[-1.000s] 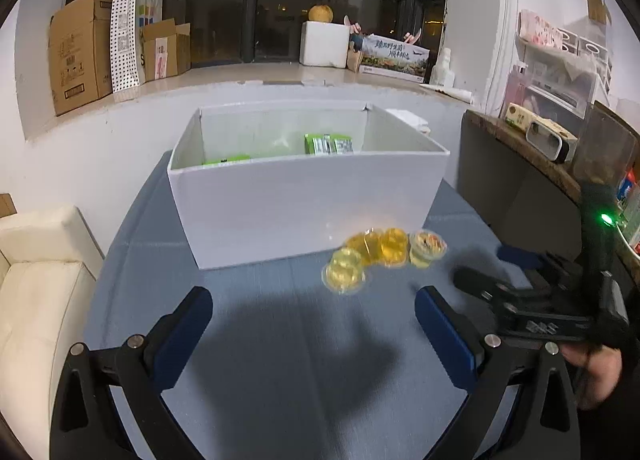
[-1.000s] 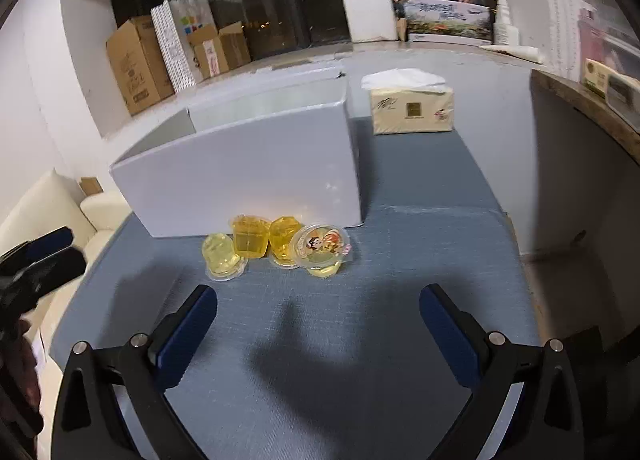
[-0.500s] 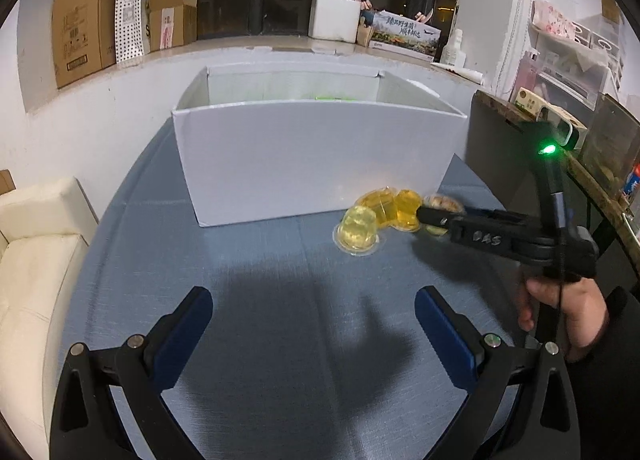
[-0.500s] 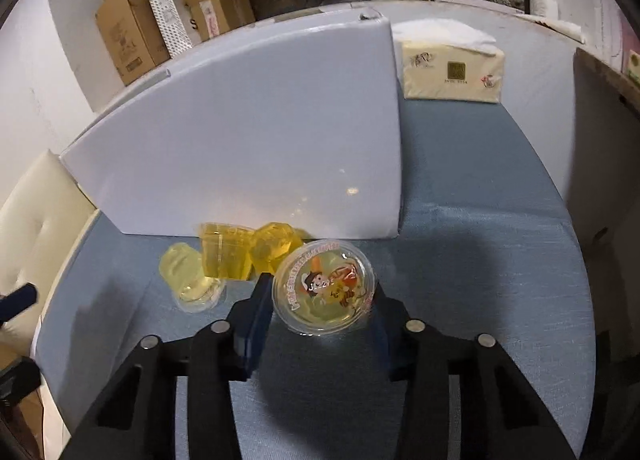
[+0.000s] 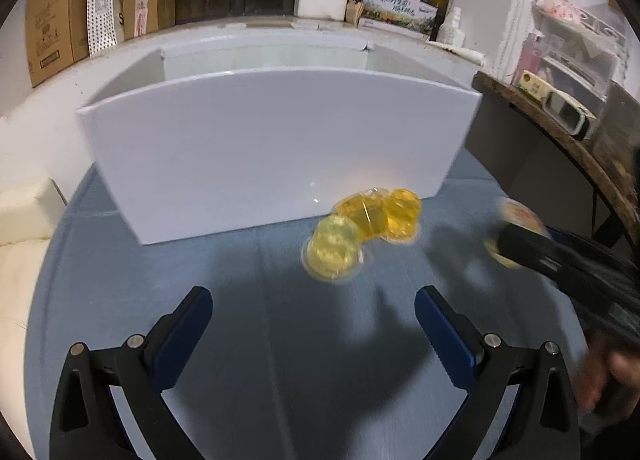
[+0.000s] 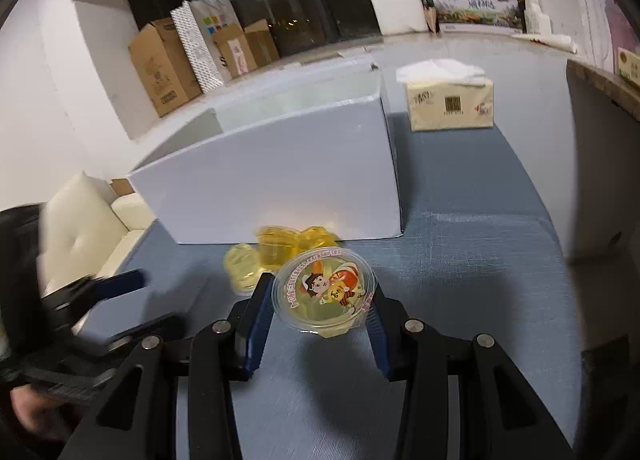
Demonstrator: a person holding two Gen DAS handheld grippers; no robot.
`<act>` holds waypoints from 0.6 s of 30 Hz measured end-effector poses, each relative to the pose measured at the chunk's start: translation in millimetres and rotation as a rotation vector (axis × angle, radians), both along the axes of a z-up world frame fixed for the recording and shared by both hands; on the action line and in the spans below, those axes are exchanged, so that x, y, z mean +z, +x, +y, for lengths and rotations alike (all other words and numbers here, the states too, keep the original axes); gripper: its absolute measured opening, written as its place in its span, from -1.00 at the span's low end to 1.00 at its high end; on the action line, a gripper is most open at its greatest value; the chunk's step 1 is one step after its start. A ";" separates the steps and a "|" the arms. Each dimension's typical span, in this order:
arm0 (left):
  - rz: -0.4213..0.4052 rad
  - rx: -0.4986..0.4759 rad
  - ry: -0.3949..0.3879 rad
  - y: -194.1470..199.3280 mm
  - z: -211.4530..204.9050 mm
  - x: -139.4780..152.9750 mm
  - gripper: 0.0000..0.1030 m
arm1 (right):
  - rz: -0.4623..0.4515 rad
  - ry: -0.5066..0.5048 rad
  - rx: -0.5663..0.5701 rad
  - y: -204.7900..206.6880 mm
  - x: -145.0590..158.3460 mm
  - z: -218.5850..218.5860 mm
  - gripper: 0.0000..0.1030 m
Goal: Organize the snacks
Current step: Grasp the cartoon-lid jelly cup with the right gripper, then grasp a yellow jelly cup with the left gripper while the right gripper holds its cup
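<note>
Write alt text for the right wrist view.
The right gripper is shut on a jelly cup with a cartoon lid, above the blue table. Behind it, three yellow jelly cups lie before a white box.

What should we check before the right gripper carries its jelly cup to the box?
1. Right gripper shut on the printed cup, pads on both sides: ok.
2. Cup clear of the table: cannot tell.
3. Cup upright, lid up: ok.
4. Box open on top: ok; room inside: cannot tell from either view.
5. Left gripper open, holding nothing, short of the three loose cups: ok.
6. The left gripper is off to the left in the right wrist view, away from the straight line to the box: ok.
</note>
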State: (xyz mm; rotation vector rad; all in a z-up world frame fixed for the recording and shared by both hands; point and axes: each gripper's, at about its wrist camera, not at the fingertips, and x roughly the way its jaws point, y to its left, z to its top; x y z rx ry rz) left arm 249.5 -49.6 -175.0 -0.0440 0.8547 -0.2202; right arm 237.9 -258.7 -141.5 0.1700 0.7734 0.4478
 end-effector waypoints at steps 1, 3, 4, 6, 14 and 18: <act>0.005 0.004 -0.002 8.7 -3.1 -2.1 1.00 | -0.006 0.008 0.000 -5.1 3.8 -2.1 -0.09; 0.001 -0.001 -0.001 20.0 -9.2 -3.5 0.99 | -0.020 0.014 -0.002 -12.4 8.9 -5.8 -0.09; -0.003 -0.002 -0.001 22.9 -10.6 -4.4 0.99 | -0.025 0.023 0.000 -16.4 11.7 -8.5 -0.09; 0.005 -0.008 -0.003 34.3 -15.1 -7.8 0.97 | -0.032 0.024 -0.003 -21.4 14.1 -11.3 -0.09; 0.041 -0.026 0.018 43.2 -23.4 -20.9 -0.24 | -0.023 0.054 -0.018 -25.7 14.3 -26.1 -0.10; 0.013 -0.041 0.006 34.6 -19.7 -13.8 -0.24 | -0.018 0.063 -0.013 -25.1 12.3 -25.8 -0.09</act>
